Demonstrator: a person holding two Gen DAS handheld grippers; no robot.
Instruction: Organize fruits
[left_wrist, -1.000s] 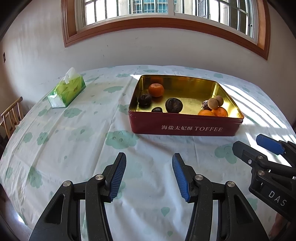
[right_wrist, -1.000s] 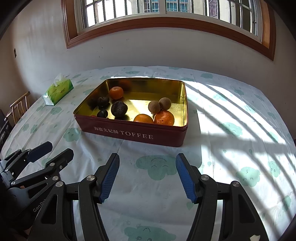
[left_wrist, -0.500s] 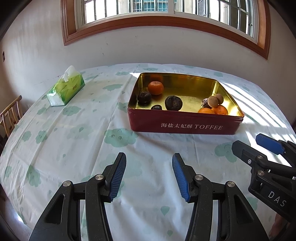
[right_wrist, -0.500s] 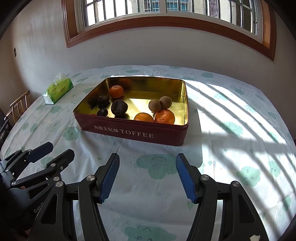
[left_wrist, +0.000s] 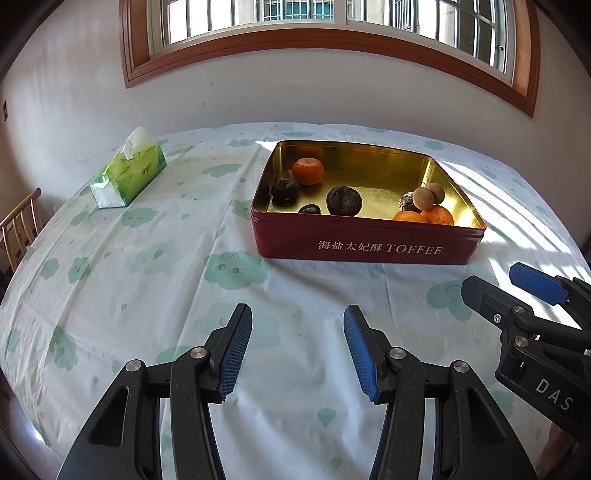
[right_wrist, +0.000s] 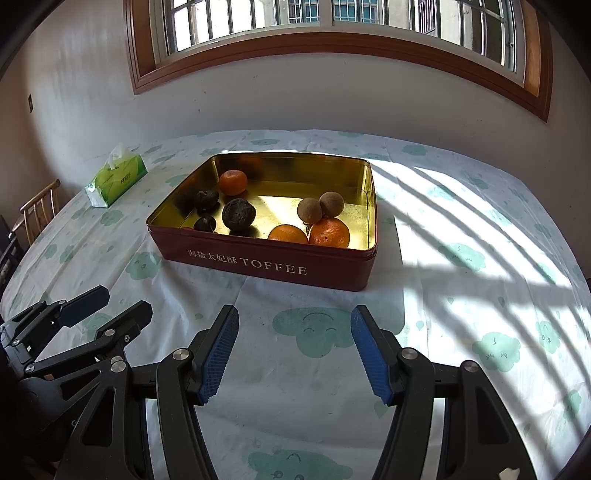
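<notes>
Since the earlier frames, both cameras have shifted only slightly relative to the tin, which sits marginally lower in view; neither gripper has changed its opening. Across the scene, the table (left_wrist: 147, 295), covered with a cloud-print cloth, carries a red toffee tin (right_wrist: 266, 264) with no lid on it, well ahead of both tools. All visible fruit lies inside this tin: one orange (right_wrist: 232, 181) at the far left corner, two oranges (right_wrist: 328, 232) touching at the near right, two brown round fruits (right_wrist: 320, 207) just behind them, and three dark fruits (right_wrist: 238, 214) along the left side. No fruit lies on the cloth. A green tissue box (left_wrist: 127, 176) stands well apart to the left. The left gripper (left_wrist: 297, 349) and right gripper (right_wrist: 294, 354) hang side by side above bare cloth, jaws spread wide, holding nothing. This arrangement fits either fruit awaiting sorting or fruit already gathered.
</notes>
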